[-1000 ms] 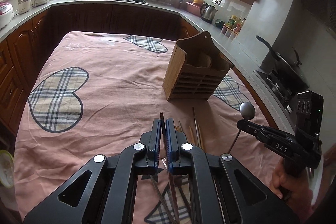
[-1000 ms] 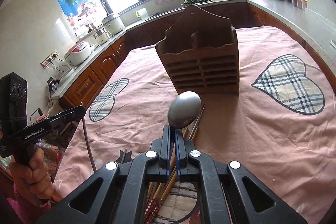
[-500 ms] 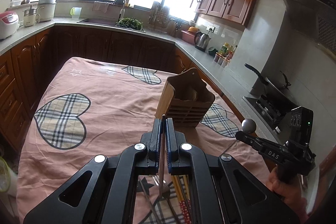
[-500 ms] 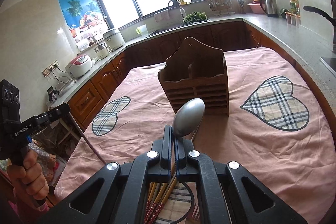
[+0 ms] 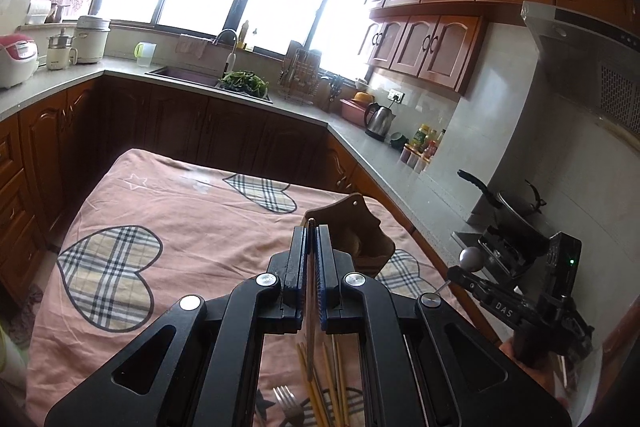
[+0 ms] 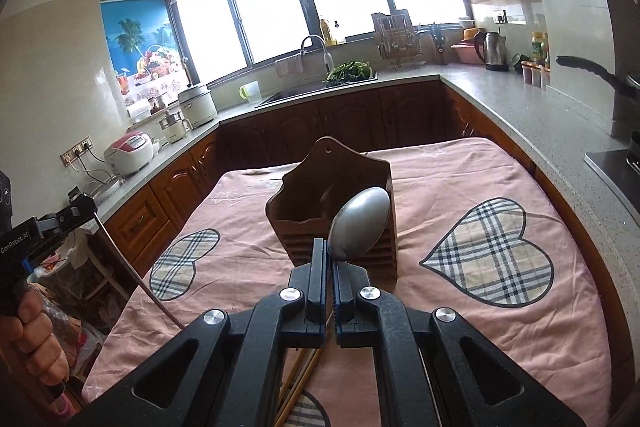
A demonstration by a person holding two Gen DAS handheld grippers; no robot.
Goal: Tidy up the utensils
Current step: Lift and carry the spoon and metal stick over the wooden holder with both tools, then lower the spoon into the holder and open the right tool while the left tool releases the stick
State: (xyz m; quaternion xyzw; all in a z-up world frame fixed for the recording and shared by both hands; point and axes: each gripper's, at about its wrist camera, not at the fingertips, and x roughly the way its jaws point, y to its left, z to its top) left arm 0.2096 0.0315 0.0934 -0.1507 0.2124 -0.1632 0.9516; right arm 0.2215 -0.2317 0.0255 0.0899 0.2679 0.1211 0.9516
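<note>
My left gripper point(image 5: 311, 229) is shut on a thin metal utensil point(image 5: 311, 307) whose tip pokes out past the fingertips. In the right wrist view that utensil point(image 6: 136, 275) hangs slanting down from the left gripper point(image 6: 86, 205). My right gripper point(image 6: 329, 247) is shut on a metal spoon point(image 6: 360, 227), bowl up and forward. The left wrist view shows the right gripper point(image 5: 452, 273) too, with the spoon's bowl point(image 5: 471, 259) above it. A wooden utensil holder point(image 6: 332, 203) stands upright on the table beyond both grippers, apart from them.
The table has a pink cloth point(image 5: 180, 211) with plaid hearts. Several chopsticks point(image 5: 328, 379) and a fork point(image 5: 288, 407) lie under the left gripper. Counters with cabinets ring the table; a stove with a pan point(image 5: 516, 211) is at the right.
Both grippers have risen and tipped upward, each still holding its utensil. The holder now sits lower and smaller in both views, and the loose chopsticks lie further below.
</note>
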